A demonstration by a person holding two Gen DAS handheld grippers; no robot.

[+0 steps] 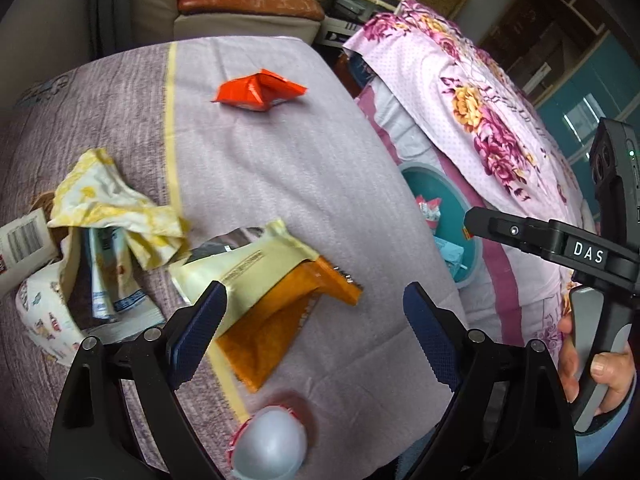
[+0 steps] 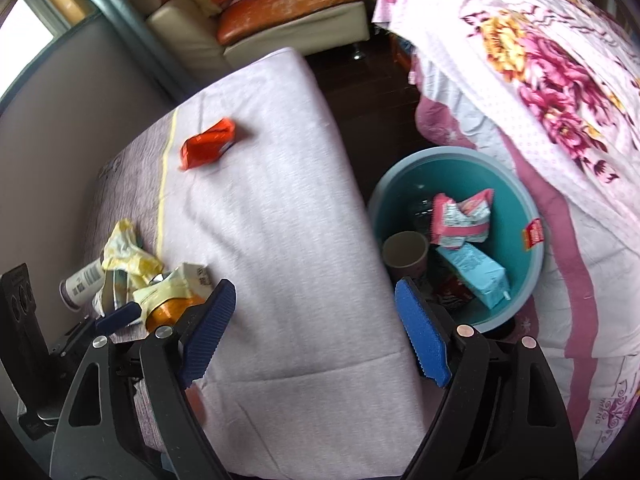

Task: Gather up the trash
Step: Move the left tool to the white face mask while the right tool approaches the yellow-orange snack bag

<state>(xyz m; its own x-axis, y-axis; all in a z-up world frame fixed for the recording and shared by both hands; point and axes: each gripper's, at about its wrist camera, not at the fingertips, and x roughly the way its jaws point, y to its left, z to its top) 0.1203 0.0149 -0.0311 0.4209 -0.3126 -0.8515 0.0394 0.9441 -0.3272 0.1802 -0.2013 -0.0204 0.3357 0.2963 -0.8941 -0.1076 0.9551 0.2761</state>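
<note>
Hovering with both tools spread and empty, your left tool (image 1: 312,320) sat nearest the orange-and-cream wrapper (image 1: 276,300), lying diagonally just ahead; your right tool (image 2: 316,320) neared the basin (image 2: 516,184)

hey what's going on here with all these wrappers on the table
A person holds a two-finger gripper in each hand and is clearing trash. Both the left gripper and the right gripper are open and empty. A round teal plastic basin beside the cloth-covered table already holds a pink wrapper, a light blue carton and a paper cup. A red-orange wrapper and a crumpled yellow wrapper remain on the table.
</note>
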